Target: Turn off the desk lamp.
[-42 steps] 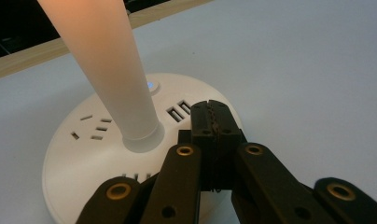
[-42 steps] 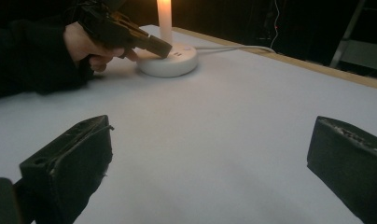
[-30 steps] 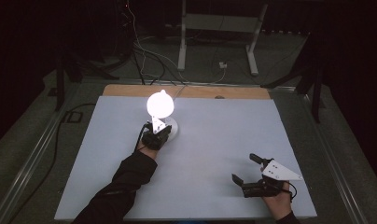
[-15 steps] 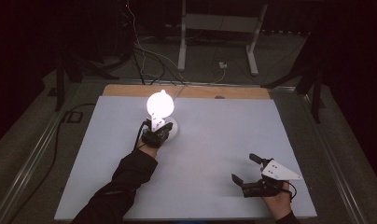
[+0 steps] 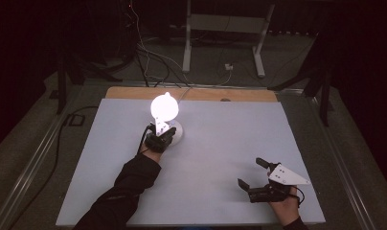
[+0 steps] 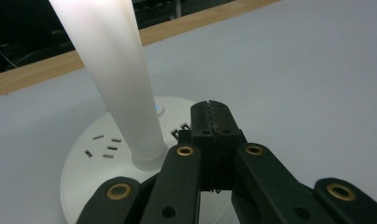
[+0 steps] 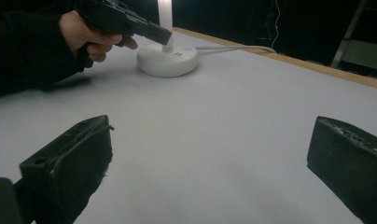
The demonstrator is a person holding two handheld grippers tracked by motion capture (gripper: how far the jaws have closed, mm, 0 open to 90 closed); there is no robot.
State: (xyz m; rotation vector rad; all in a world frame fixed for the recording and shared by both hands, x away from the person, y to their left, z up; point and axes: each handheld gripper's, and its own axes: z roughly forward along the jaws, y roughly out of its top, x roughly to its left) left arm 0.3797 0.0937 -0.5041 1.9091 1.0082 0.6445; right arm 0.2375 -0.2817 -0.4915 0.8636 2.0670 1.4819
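High view: 1 lit lamp (image 5: 165, 116) w/ glowing round head, white round base on the table (image 5: 220, 143). Left gripper (image 5: 161, 139) sits right at the base, on the near side; jaw state unclear from here. Right gripper (image 5: 256, 176) well apart from lamp, low over bare table, jaws spread, nothing between. 2 grippers, 1 lamp, cables on floor behind.

Left gripper view: left gripper (image 6: 214, 122) jaws closed tight, toothed pads meeting, gripping nothing. Lamp stem (image 6: 116, 79) just left of tips; base (image 6: 91, 163) under them, w/ slots + small blue light. No readable writing.

Right gripper view: right gripper (image 7: 210, 154) jaws wide apart, empty. Lamp base (image 7: 168, 59) far ahead, hand (image 7: 91, 37) holding the other gripper beside it
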